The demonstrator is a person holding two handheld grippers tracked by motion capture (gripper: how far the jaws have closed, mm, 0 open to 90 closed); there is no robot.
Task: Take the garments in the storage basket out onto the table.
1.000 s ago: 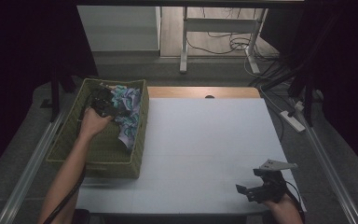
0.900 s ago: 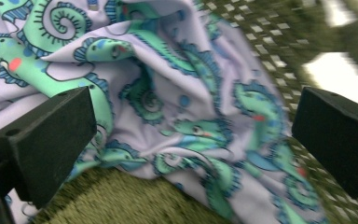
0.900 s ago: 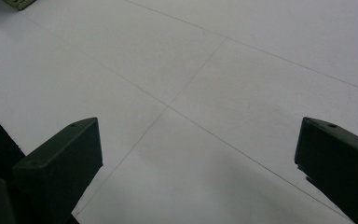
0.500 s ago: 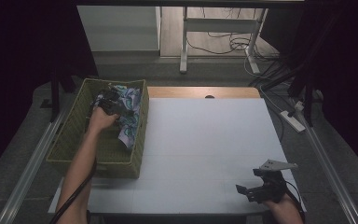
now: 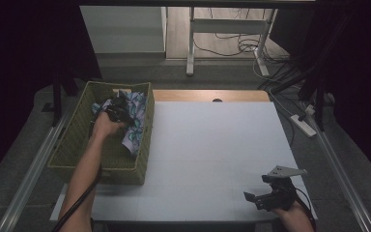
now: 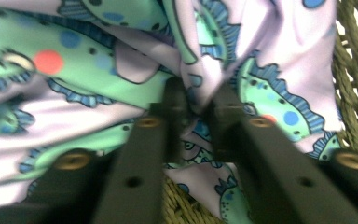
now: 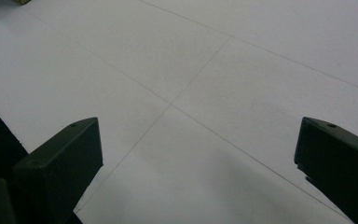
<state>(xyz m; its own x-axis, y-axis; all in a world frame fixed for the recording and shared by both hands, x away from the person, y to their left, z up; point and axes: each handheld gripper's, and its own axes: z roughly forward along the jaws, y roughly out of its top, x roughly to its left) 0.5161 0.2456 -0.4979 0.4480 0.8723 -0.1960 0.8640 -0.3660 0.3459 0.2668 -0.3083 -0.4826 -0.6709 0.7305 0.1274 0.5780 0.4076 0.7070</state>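
1. Since a second ago the left forearm has swung toward the basket's near wall; the left gripper (image 5: 118, 110) stays at the cloth (image 5: 134, 121). The right gripper (image 5: 270, 195) has not moved.
2. Hidden: the cloth's full outline, bunched and partly covered by the hand.
3. Count: one woven basket (image 5: 72, 150), one patterned cloth, two grippers.
4. The cloth lies in the basket's far right corner, its long axis running near-to-far along the right wall.
5. Left jaws nearly closed, pinching a fold of cloth (image 6: 205, 88).
6. Right jaws spread wide, holding nothing, above the white table (image 5: 212, 145) at its near right corner.
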